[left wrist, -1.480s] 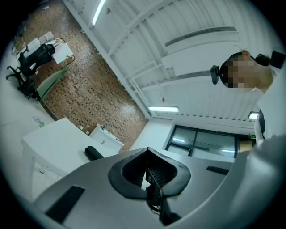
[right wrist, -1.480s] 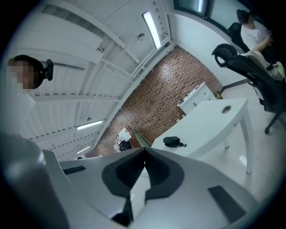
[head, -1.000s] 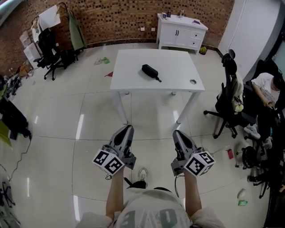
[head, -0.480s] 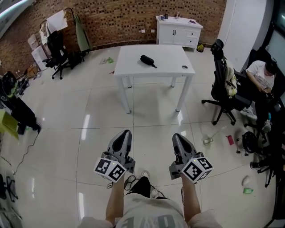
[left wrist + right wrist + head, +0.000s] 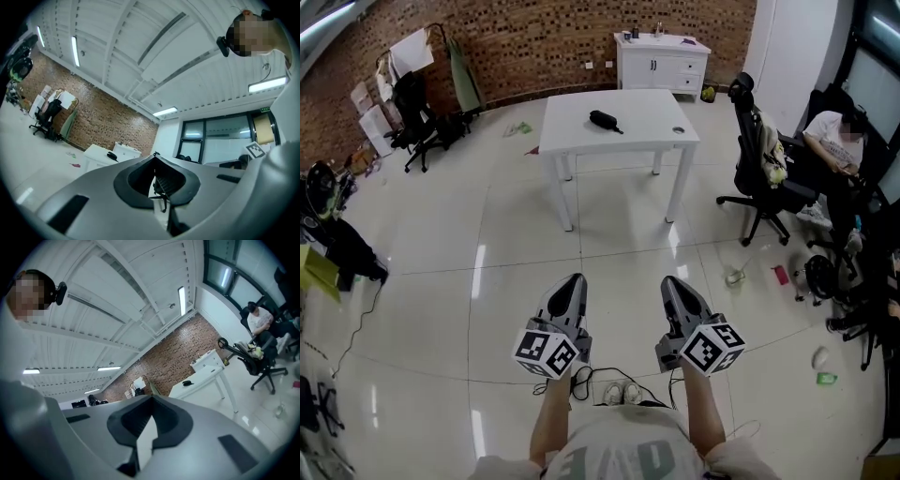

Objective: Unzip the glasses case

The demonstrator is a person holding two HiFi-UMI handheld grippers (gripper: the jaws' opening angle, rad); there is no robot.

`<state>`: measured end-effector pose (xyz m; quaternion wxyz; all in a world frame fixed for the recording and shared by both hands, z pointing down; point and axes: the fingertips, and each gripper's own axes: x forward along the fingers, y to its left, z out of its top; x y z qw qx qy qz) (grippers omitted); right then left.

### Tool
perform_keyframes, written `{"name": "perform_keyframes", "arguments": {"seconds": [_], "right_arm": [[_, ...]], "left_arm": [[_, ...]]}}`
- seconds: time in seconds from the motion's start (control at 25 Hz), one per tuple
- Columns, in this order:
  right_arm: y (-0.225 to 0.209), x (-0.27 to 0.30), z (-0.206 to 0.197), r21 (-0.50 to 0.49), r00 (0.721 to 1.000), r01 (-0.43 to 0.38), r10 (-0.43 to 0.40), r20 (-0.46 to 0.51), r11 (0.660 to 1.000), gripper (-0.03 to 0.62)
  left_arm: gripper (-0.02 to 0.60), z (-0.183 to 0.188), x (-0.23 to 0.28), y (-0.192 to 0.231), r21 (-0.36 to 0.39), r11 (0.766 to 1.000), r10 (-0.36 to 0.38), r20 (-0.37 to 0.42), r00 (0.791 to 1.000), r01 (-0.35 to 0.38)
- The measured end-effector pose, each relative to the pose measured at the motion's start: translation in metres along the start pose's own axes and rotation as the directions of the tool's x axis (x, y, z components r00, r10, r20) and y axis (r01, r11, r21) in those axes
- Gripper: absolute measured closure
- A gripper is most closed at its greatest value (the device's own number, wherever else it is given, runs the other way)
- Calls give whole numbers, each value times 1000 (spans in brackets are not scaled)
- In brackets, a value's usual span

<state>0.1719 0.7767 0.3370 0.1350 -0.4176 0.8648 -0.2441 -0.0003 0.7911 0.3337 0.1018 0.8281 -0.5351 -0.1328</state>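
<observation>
The black glasses case (image 5: 602, 119) lies zipped on the white table (image 5: 647, 131), far ahead of me across the tiled floor. My left gripper (image 5: 574, 281) and right gripper (image 5: 672, 281) are held side by side low in the head view, well short of the table, both pointing toward it. Each is shut with nothing between its jaws. In the left gripper view the gripper (image 5: 154, 155) has its tips together, and the case (image 5: 111, 155) is a small dark shape on the distant table. In the right gripper view the gripper (image 5: 151, 397) is likewise shut, with the case (image 5: 187, 382) far off.
A white cabinet (image 5: 661, 58) stands against the brick wall behind the table. A black office chair (image 5: 759, 169) is right of the table, and a seated person (image 5: 834, 141) is beyond it. More chairs and clutter (image 5: 417, 112) fill the left side. Small items (image 5: 780, 274) lie on the floor at the right.
The table and case now look smaller and farther off in the head view, so I have moved back from them. Both grippers stay shut, held low in front of me.
</observation>
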Motion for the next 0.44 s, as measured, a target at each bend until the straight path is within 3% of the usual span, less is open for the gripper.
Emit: {"name": "perform_keyframes", "arguments": {"seconds": [0.44], "right_arm": [[13,-32,-11,-2,1000,23,-23,0,1000,592]], "left_arm": [[577,8,-35,-6,-13,999,29,20,999,-29]]}}
